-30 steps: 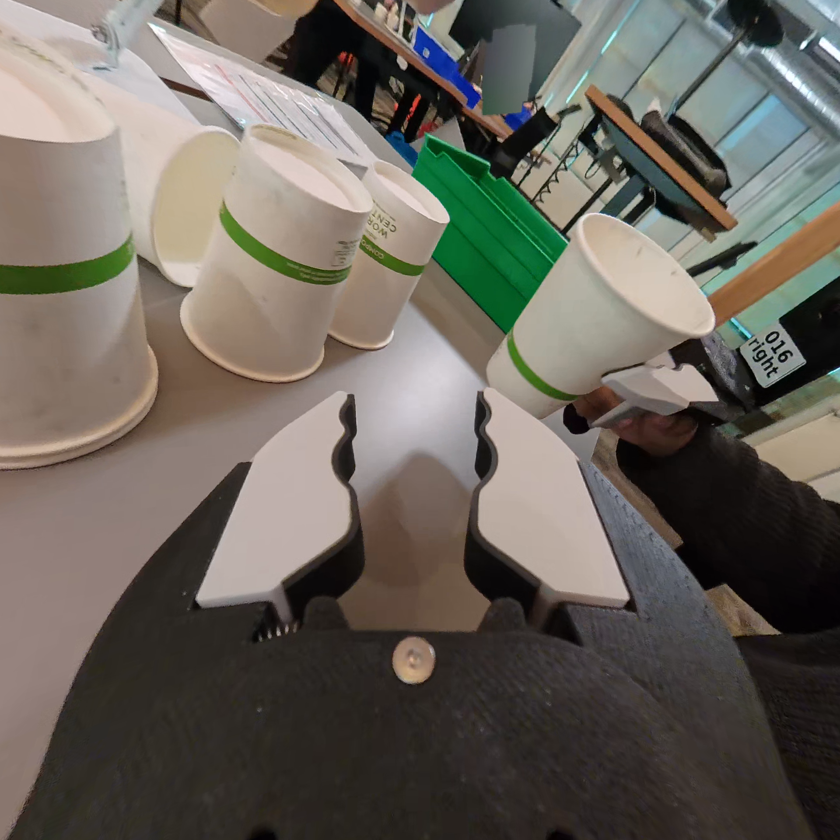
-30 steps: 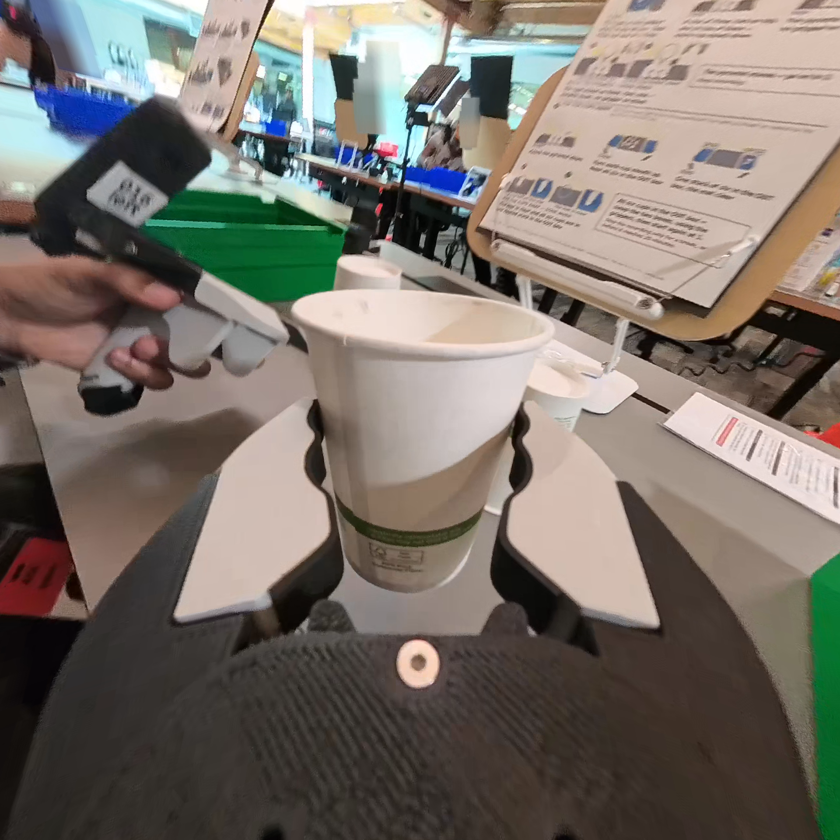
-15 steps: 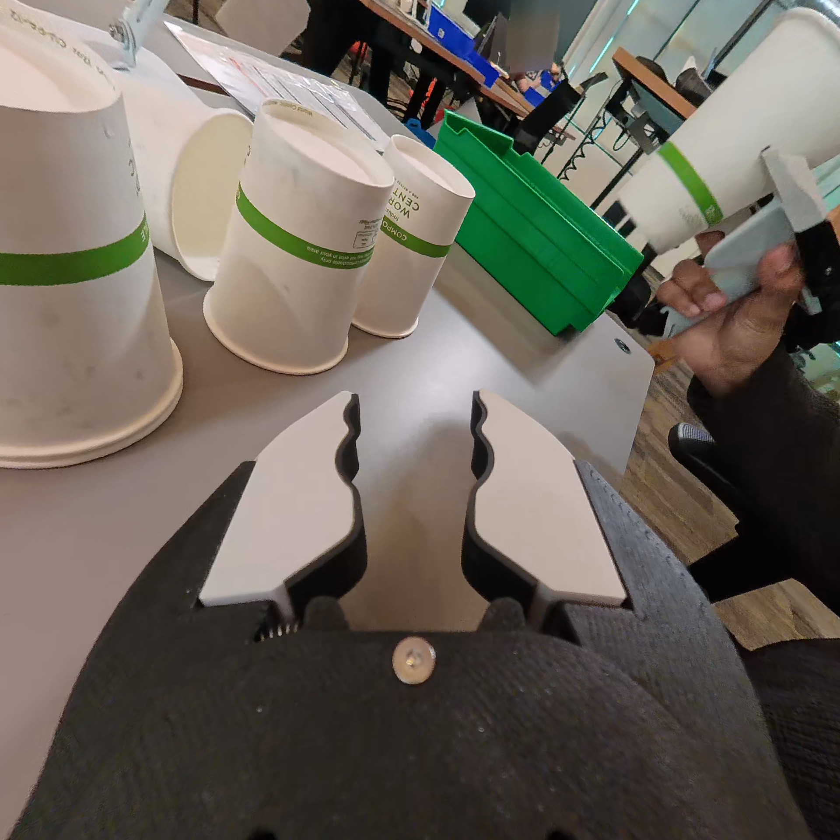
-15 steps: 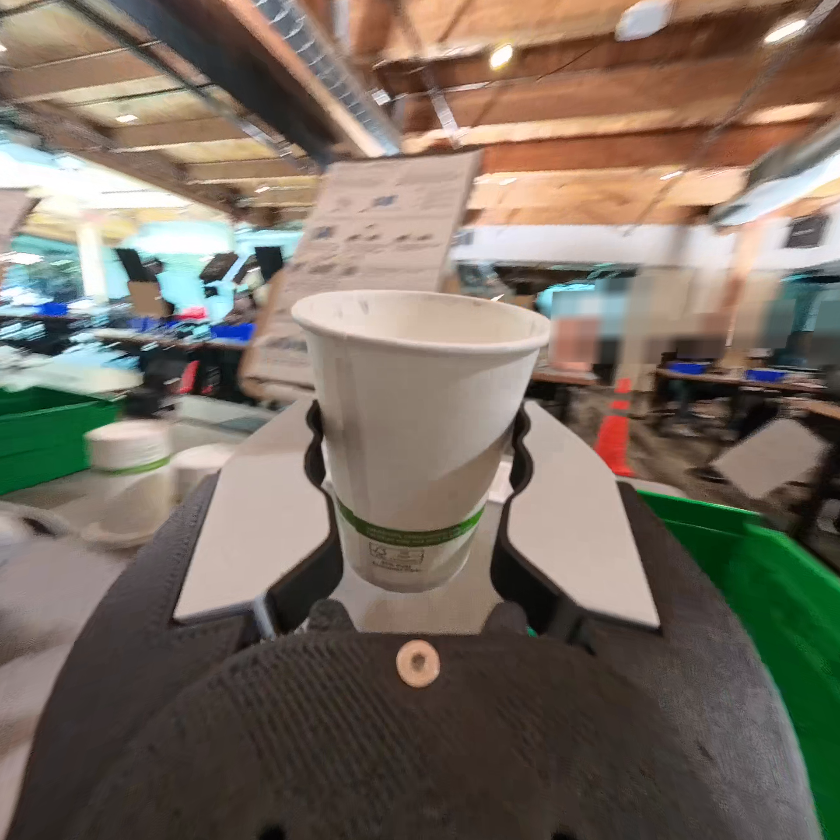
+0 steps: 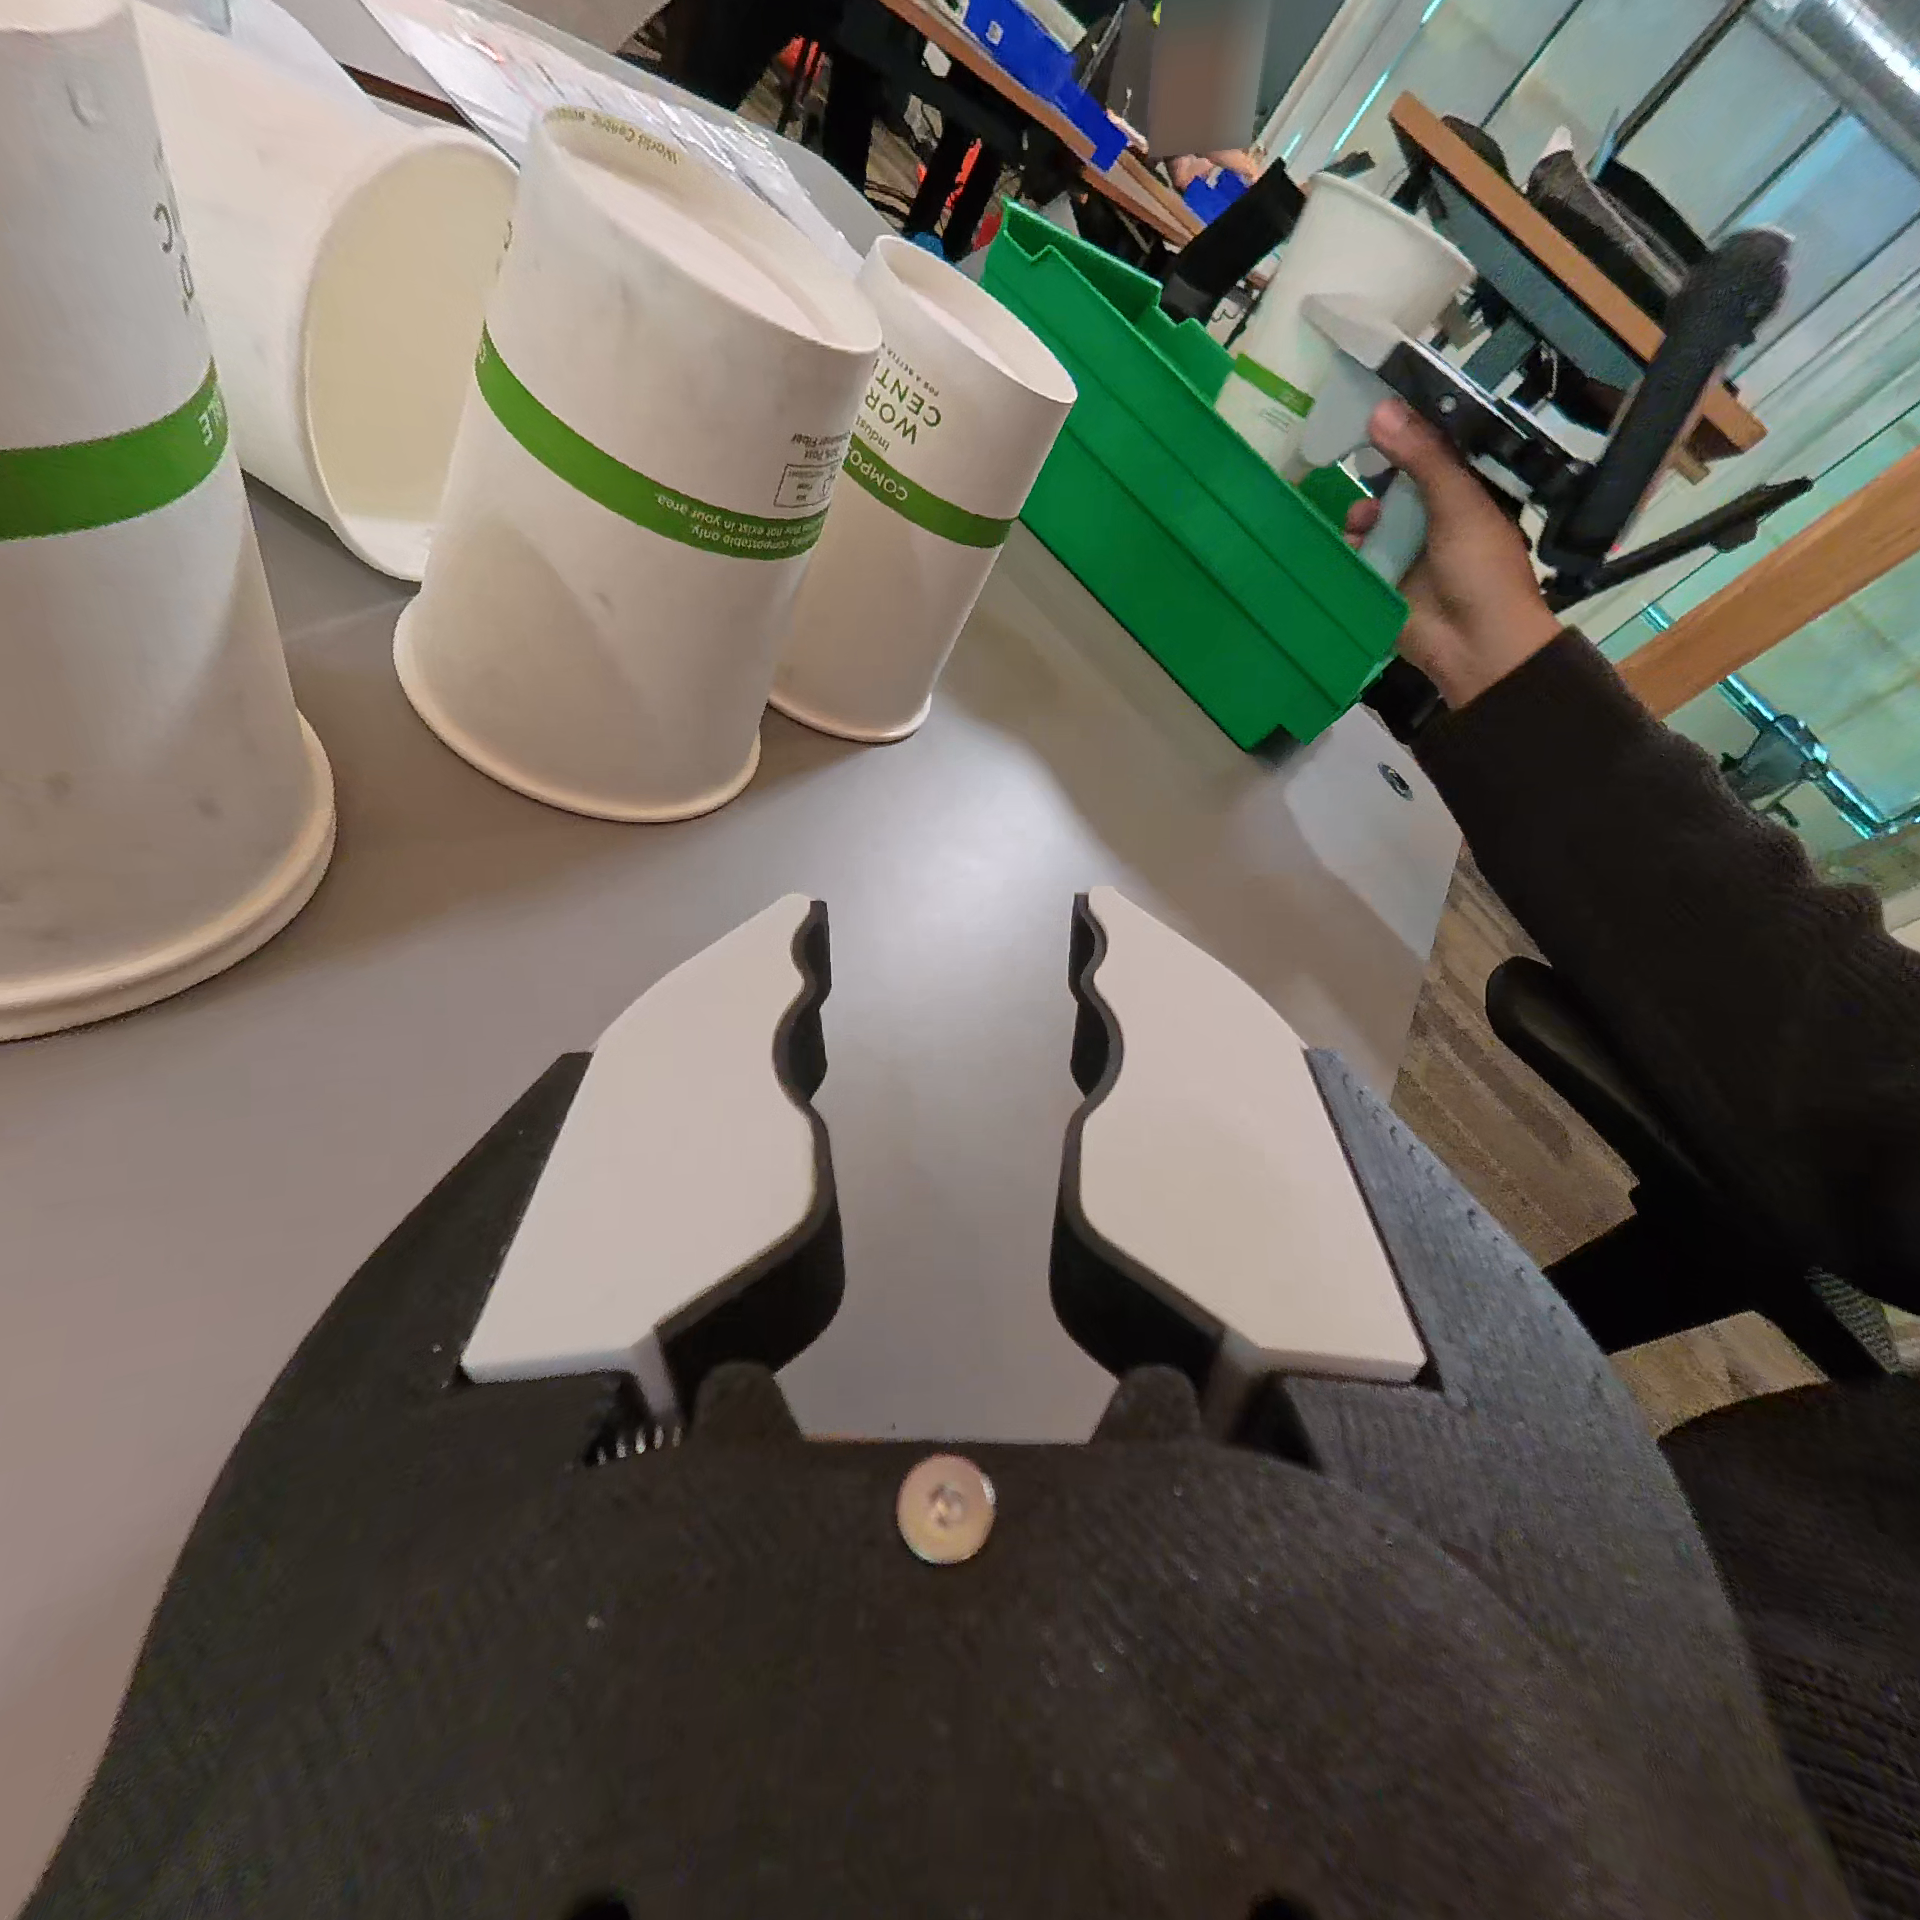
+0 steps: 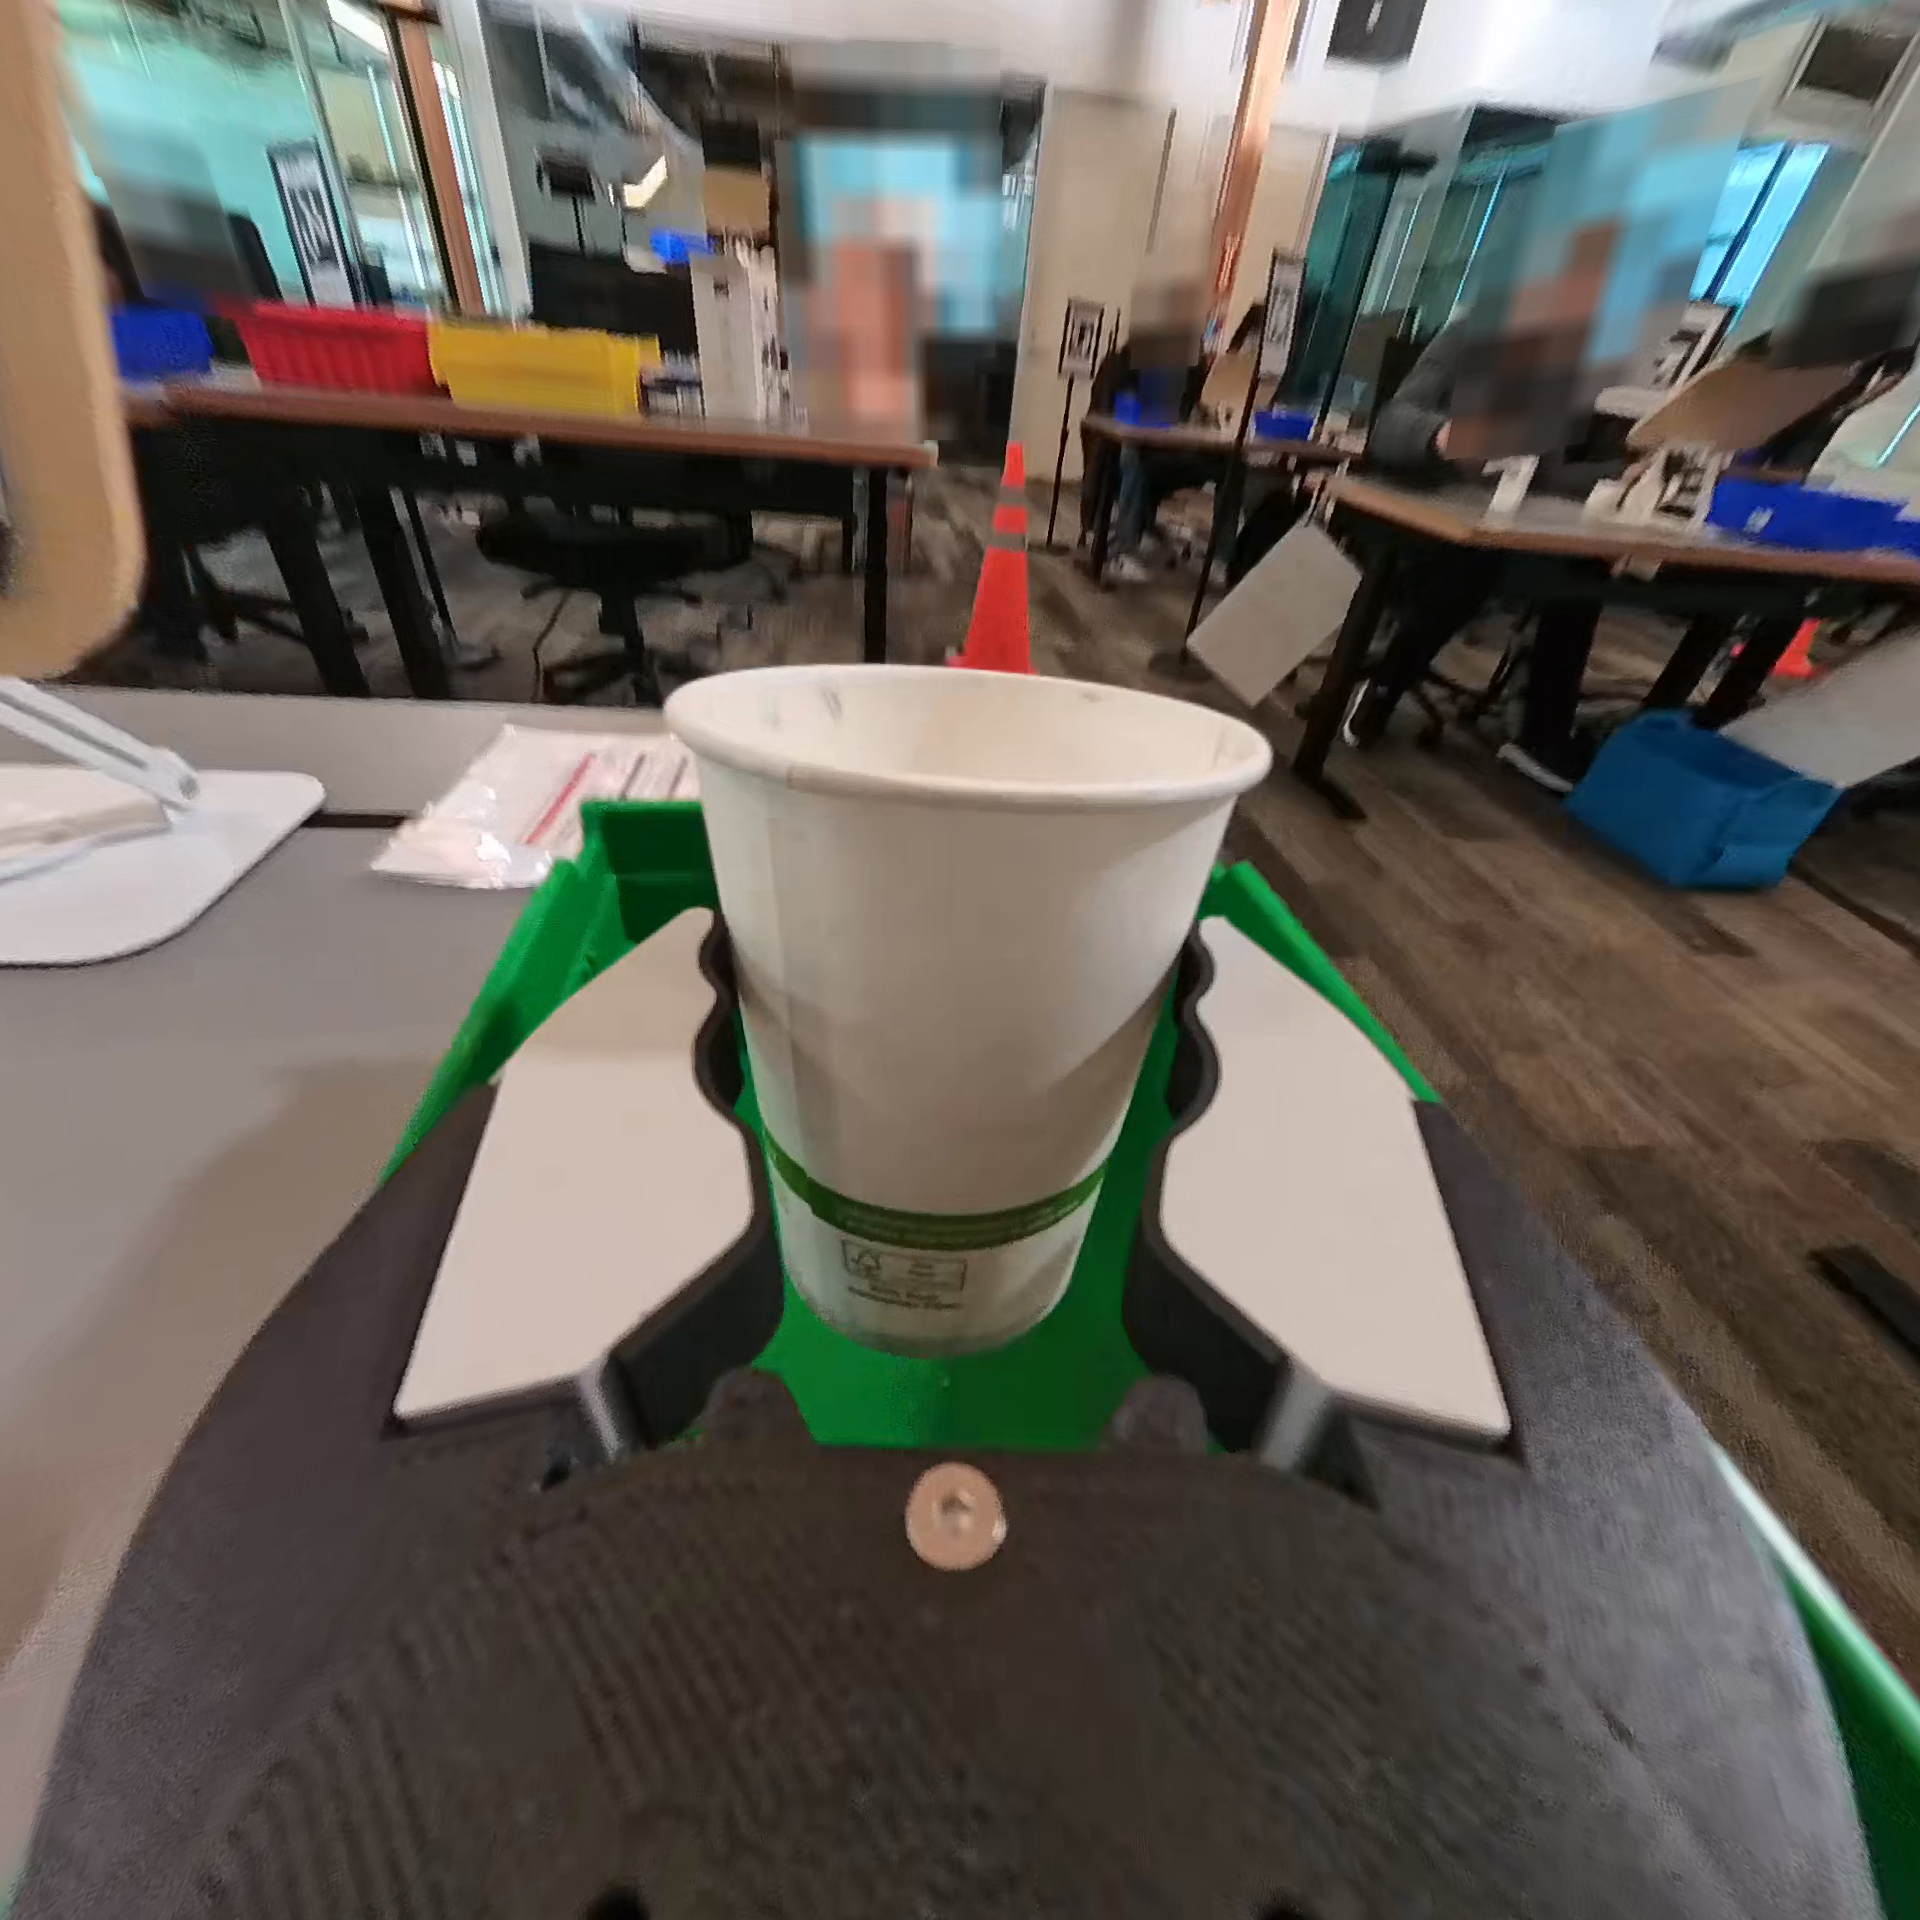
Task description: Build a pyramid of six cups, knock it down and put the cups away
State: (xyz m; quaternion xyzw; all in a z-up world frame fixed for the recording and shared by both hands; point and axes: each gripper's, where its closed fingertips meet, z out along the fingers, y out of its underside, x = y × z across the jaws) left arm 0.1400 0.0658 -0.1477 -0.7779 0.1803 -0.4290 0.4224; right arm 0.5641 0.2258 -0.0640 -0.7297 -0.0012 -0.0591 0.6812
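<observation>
**Holding One Cup Over the Green Bin, the Other Side Empty**

Pinching an upright white paper cup (image 6: 961, 997) with a green band, our right hand-held gripper (image 6: 954, 997) has its two fingers pressed against the cup's lower walls, mouth up. Directly below and ahead of that gripper we see a green bin (image 6: 940, 1397); the cup's base hangs above the bin floor, and we cannot tell whether it touches. To the left of this gripper lies the grey table (image 6: 208, 1091), with a white stand base (image 6: 156, 862) and a bagged sheet of paper (image 6: 540, 800) farther ahead on the left.

Our left hand-held gripper (image 5: 948, 966) is spread, nothing between its fingers, low over the bare table top. Ahead of it and to the left stand three upside-down paper cups: a large near one (image 5: 125, 582) at far left, a middle one (image 5: 634, 499), and a farther one (image 5: 925, 488) just beside it. Another cup (image 5: 364, 343) lies on its side behind them, mouth towards us. Ahead to the right we see the green bin at the table's edge, and beyond it our right hand (image 5: 1455, 561) gripping the other gripper's handle with the cup above the bin.
</observation>
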